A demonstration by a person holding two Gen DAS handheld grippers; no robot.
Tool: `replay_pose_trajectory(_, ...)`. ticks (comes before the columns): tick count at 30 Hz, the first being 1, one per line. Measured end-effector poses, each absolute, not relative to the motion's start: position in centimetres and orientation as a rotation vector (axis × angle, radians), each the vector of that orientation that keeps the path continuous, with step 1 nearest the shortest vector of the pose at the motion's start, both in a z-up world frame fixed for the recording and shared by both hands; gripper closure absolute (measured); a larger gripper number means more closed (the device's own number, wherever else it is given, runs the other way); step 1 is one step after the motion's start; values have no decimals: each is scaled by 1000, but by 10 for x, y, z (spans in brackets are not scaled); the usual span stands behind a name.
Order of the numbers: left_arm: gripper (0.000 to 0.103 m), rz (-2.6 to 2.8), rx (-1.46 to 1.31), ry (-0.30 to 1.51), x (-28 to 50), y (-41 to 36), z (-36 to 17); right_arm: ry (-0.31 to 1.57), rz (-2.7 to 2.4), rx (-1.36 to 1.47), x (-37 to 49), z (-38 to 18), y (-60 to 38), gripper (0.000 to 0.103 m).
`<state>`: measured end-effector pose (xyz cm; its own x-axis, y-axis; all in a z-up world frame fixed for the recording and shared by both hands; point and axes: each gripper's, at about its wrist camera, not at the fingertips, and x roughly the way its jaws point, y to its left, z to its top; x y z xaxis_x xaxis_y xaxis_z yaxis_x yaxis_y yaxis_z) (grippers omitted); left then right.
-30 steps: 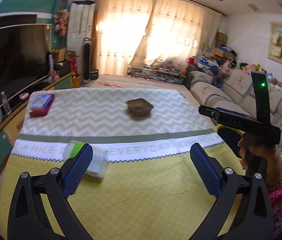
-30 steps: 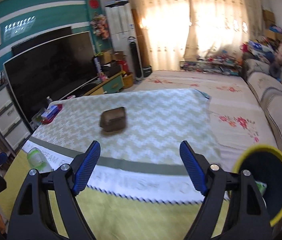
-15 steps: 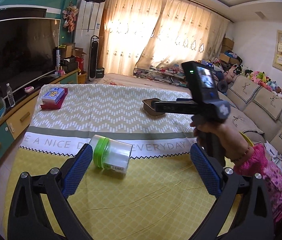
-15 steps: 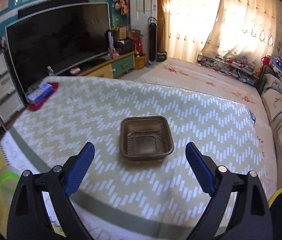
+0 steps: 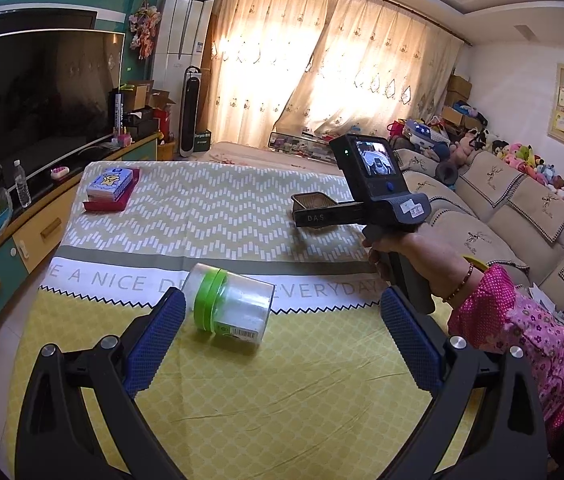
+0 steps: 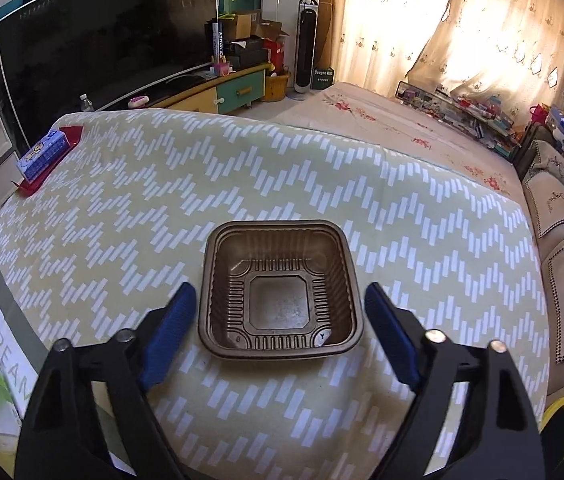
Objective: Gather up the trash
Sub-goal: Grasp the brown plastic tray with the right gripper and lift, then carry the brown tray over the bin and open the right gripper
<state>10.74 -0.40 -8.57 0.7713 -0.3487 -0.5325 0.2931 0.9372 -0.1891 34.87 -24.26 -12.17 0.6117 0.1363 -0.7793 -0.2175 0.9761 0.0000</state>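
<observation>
Since the earlier frame the right gripper [image 6: 280, 322] has moved forward and down over the bench [image 6: 422, 240]. It points steeply down, and its fingers [image 6: 170, 322], which have just been closing, stand apart around the brown tray [image 6: 280, 288] without pressing it. Left gripper [image 5: 282, 340] hovers open near the clear jar [image 5: 228, 306], which lies on its side.
</observation>
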Motion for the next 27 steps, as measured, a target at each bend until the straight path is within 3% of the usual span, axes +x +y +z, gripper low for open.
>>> replay_pose_trajectory(15, 7, -365, -87, 594, 104, -12, -84, 810, 199, -94, 273, -80, -258, 37)
replay_pose_trajectory(27, 7, -370, -53, 598, 99, -30, -84, 697, -6, 56, 155, -66, -373, 36)
